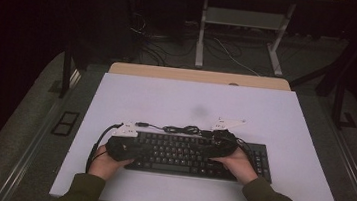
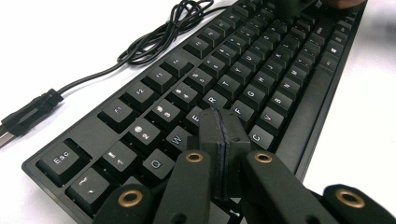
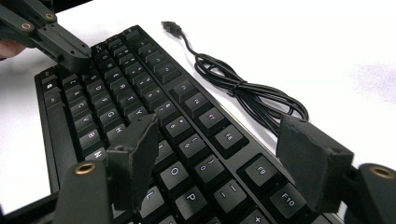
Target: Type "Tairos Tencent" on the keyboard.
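Your left gripper (image 2: 223, 135), jaws pressed together, sits over the black plastic keyboard (image 1: 186, 154) mid-table, right gripper (image 3: 224, 161) spread wide above it: careful, either could snag the coiled black cable (image 3: 247, 93) just behind.

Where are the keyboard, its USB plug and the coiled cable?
keyboard (image 1: 181, 153): high view, middle of the key field.
USB plug (image 3: 171, 26): right gripper view, the plug's black body.
coiled cable (image 3: 247, 95): right gripper view, the bundled loops.

Table (image 1: 167, 97): white top, wooden far edge.
Keyboard (image 1: 181, 153): black, lying flat near the front.
Cable (image 1: 181, 129): coiled just behind it.
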`<state>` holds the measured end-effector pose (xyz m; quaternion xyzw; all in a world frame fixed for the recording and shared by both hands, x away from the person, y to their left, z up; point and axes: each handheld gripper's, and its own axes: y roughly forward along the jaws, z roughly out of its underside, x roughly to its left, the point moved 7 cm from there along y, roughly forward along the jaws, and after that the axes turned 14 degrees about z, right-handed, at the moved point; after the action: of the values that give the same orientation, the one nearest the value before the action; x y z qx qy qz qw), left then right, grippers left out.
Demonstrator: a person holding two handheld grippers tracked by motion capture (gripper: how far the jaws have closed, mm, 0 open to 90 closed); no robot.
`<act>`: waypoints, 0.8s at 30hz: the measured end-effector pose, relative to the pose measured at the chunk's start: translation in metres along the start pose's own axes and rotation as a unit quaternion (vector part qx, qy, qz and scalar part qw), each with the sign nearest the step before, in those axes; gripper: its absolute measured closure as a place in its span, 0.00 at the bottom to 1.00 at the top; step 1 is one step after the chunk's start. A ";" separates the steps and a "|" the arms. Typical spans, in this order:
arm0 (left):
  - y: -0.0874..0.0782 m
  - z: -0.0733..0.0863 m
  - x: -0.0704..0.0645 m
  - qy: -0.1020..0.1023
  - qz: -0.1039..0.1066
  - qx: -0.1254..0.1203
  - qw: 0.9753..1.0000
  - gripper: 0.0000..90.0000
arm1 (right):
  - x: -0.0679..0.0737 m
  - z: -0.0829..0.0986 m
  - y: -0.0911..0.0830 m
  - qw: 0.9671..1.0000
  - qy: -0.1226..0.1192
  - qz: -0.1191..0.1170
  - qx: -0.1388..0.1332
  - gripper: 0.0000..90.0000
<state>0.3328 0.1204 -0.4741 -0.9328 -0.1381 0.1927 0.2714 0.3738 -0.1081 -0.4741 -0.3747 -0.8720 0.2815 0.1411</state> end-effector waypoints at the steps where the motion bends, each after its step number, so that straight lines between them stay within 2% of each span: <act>1: 0.000 0.000 0.000 0.000 -0.001 0.000 1.000 0.98 | 0.000 0.000 0.000 1.000 0.000 0.000 0.000 0.32; 24: 0.007 0.003 0.001 0.000 -0.004 0.012 1.000 0.98 | 0.000 -0.001 0.000 1.000 0.001 0.003 -0.002 0.32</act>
<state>0.3337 0.1160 -0.4806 -0.9291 -0.1392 0.1934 0.2828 0.3740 -0.1081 -0.4735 -0.3780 -0.8712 0.2804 0.1400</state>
